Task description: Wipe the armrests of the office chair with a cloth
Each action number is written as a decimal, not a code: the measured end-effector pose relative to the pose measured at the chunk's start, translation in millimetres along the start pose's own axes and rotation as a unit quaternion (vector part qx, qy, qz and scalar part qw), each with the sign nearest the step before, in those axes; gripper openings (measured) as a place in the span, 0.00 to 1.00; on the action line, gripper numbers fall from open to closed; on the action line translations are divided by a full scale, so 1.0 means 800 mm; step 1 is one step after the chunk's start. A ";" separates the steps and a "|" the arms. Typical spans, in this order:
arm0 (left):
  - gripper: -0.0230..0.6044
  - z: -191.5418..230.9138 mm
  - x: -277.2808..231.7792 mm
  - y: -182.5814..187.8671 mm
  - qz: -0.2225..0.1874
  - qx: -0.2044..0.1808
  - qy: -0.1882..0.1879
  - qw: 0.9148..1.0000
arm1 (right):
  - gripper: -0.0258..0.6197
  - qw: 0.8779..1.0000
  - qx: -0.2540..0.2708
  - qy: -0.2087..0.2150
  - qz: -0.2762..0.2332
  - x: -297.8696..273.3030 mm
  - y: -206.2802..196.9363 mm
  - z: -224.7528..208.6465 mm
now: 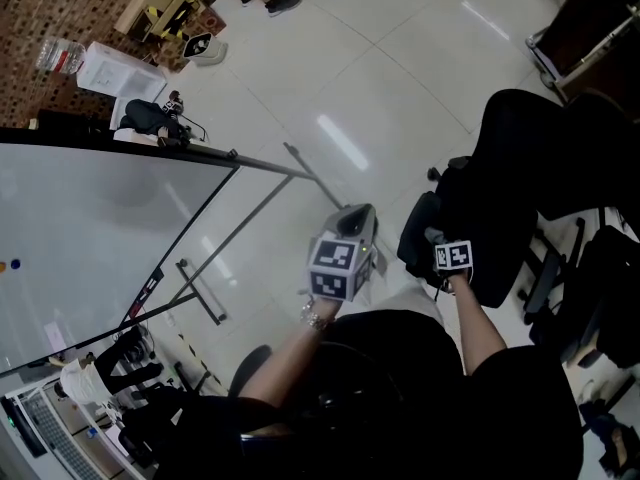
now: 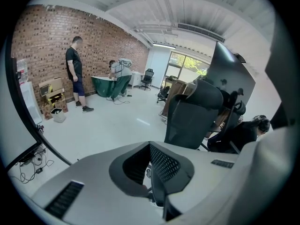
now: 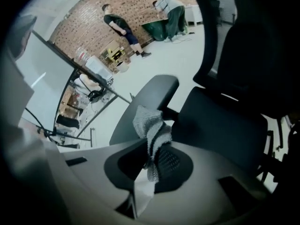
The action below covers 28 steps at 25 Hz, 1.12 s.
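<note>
My right claw (image 3: 152,159) is clamped on a bunched grey knitted cloth (image 3: 149,128), most of which stands up past the jaw tips. Just beyond those tips lies the near armrest (image 3: 157,90) of the black office chair (image 1: 510,183), with the seat off to the claw's right. I cannot tell whether the cloth is touching the pad yet. My left claw (image 2: 151,165) is raised with its jaws together on nothing, and the chair's backrest (image 2: 193,111) is ahead of it and well apart, so nothing braces the chair. As I judge it, the main risk is the narrow pinch: a hard drag along the pad could pull the cloth out or fold it back over the jaws. If I press too low, bare jaw tips rather than fabric would meet the armrest. An unbraced chair may also turn or roll away under the stroke, leaving the wipe short. The far armrest I cannot see from either claw.
</note>
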<state>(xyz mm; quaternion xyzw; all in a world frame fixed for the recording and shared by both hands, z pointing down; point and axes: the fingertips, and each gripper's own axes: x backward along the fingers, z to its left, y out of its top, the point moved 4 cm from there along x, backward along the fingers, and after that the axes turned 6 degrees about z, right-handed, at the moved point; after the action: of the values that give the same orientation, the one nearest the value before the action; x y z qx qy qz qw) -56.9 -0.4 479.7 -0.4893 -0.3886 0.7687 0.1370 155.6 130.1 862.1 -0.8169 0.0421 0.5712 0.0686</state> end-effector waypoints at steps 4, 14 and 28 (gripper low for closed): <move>0.04 0.002 0.000 0.001 -0.004 0.000 0.000 1.000 | 0.09 0.998 0.003 -0.005 -0.066 0.058 0.081 -0.006; 0.04 -0.044 -0.027 0.038 -0.027 -0.014 -0.029 0.999 | 0.09 0.975 0.053 -0.028 -0.215 0.247 0.196 0.111; 0.04 -0.119 -0.070 0.070 -0.031 -0.034 -0.108 0.993 | 0.09 0.934 -0.040 -0.047 -0.352 0.413 0.175 0.158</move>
<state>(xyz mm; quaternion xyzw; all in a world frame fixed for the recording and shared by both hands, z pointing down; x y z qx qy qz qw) 61.1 -26.4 453.7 -0.3951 -0.4422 0.7988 0.1015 131.2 15.1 499.9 -0.7532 -0.2748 0.5496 0.2346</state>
